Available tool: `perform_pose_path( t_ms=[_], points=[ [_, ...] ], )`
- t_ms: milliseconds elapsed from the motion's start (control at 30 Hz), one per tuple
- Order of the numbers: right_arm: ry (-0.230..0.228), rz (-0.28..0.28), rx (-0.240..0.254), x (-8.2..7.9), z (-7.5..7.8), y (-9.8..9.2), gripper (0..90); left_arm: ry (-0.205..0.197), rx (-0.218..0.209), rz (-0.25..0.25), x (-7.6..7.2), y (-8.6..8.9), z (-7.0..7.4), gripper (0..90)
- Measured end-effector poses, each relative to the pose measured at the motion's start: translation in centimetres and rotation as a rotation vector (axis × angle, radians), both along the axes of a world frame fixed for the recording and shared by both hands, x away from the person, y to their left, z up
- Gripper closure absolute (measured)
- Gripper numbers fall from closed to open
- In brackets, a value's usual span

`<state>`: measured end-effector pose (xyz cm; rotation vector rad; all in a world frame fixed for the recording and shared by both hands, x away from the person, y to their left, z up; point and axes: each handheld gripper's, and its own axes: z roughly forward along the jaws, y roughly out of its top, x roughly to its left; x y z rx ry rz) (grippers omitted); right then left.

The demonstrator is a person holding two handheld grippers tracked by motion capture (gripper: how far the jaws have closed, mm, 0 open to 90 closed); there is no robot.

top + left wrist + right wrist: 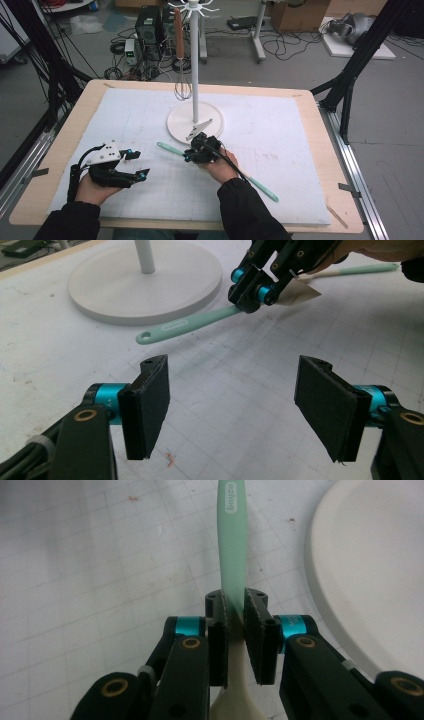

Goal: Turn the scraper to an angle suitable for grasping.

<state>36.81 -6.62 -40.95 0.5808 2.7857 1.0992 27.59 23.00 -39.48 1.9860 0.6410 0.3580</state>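
Right hand-held gripper [235,630] is clamped on the mint spatula [231,540] mid-handle, just in front of the white stand [195,122] base. Left hand-held gripper [232,410] sits released, nothing btwn its jaws, further left of the stand on the desk [310,150]. Whisk [182,85] already hangs there. Looks like grab's done; lift & hanging the spatula still to go.

1. You're working in a lab or workshop: a bare concrete floor [400,150] with loose cables [120,47] and a computer tower [148,25].
2. Your table [320,150] sits inside a black metal frame [360,55], with cardboard boxes [295,15] behind.
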Motion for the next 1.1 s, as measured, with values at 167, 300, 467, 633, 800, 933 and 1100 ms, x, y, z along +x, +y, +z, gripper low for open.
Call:
perform_pose_path(
  t_ms=[167,300,467,633,800,933,1100],
  points=[
    [0.014,0.01,0.042,-0.5,0.7,-0.8,80.9,-0.002,-0.007,-0.005,-0.1,0.0,0.1,31.1],
    [0.019,0.029,0.081,-0.9,1.4,-1.5,80.9,0.001,-0.007,-0.014,-0.1,-0.1,0.2,32.0],
    [0.012,0.057,0.101,-1.7,2.0,-2.1,80.8,0.006,-0.007,-0.026,-0.2,-0.3,0.2,35.0],
    [0.011,0.089,0.112,-2.6,2.4,-2.2,80.8,0.012,-0.015,-0.029,-0.2,-0.4,0.2,36.2],
    [0.008,0.132,0.128,-3.5,2.7,-2.0,80.8,0.019,-0.02,-0.05,-0.2,-0.5,0.2,38.8],
    [0.014,0.164,0.135,-4.1,2.9,-1.8,80.8,0.025,-0.016,-0.061,-0.2,-0.6,0.2,39.9],
    [0.016,0.193,0.133,-4.6,2.7,-1.5,80.8,0.035,-0.017,-0.073,-0.1,-0.8,0.2,40.5]
  ],
)
